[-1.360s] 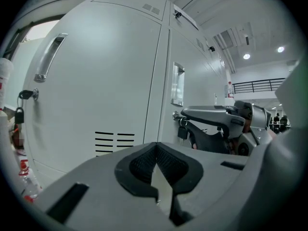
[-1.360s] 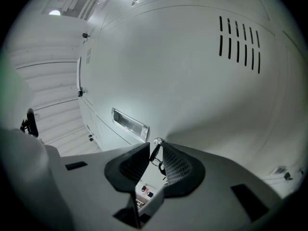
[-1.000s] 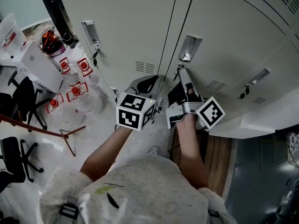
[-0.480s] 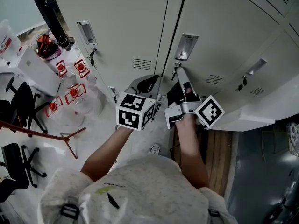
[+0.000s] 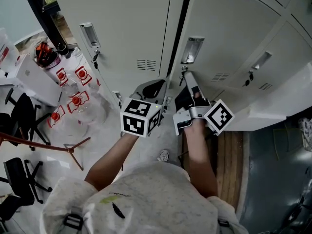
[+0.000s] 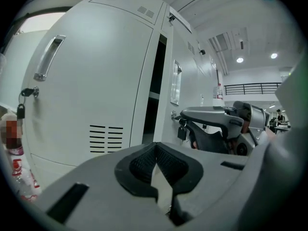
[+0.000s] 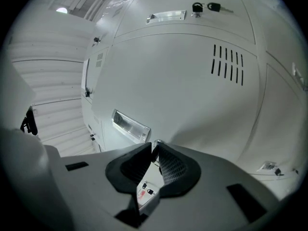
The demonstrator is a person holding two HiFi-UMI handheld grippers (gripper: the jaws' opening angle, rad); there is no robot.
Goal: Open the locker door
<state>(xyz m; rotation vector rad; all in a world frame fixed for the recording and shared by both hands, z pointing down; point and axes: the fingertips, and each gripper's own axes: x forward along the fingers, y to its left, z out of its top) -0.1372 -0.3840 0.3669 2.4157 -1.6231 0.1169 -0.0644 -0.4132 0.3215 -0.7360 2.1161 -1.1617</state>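
Note:
The grey locker door [image 5: 229, 33] stands ajar, with a dark gap [image 5: 179, 30] along its left edge. My right gripper [image 5: 185, 73] reaches up to the lock just below the recessed handle [image 5: 192, 49]. In the right gripper view its jaws [image 7: 156, 147] are shut on the key [image 7: 157, 142] in that door [image 7: 192, 90], and a key tag [image 7: 144, 194] hangs between them. My left gripper [image 5: 158, 87] hovers beside it, shut and empty [image 6: 155, 147]. The left gripper view shows the gap [image 6: 155, 81] and the right gripper [image 6: 216, 124].
The neighbouring locker door [image 5: 131, 28] at the left is closed, with a handle [image 5: 90, 34] and a key [image 5: 96, 57]. Bottles with red labels [image 5: 73, 99], a white box [image 5: 34, 72], office chairs [image 5: 19, 111] and a red stand [image 5: 44, 140] are at the left. More lockers [image 5: 263, 60] stand at the right.
The dark gap at the door's left edge has widened as the door swings out. The right gripper stays shut on the key. The left gripper has hardly moved.

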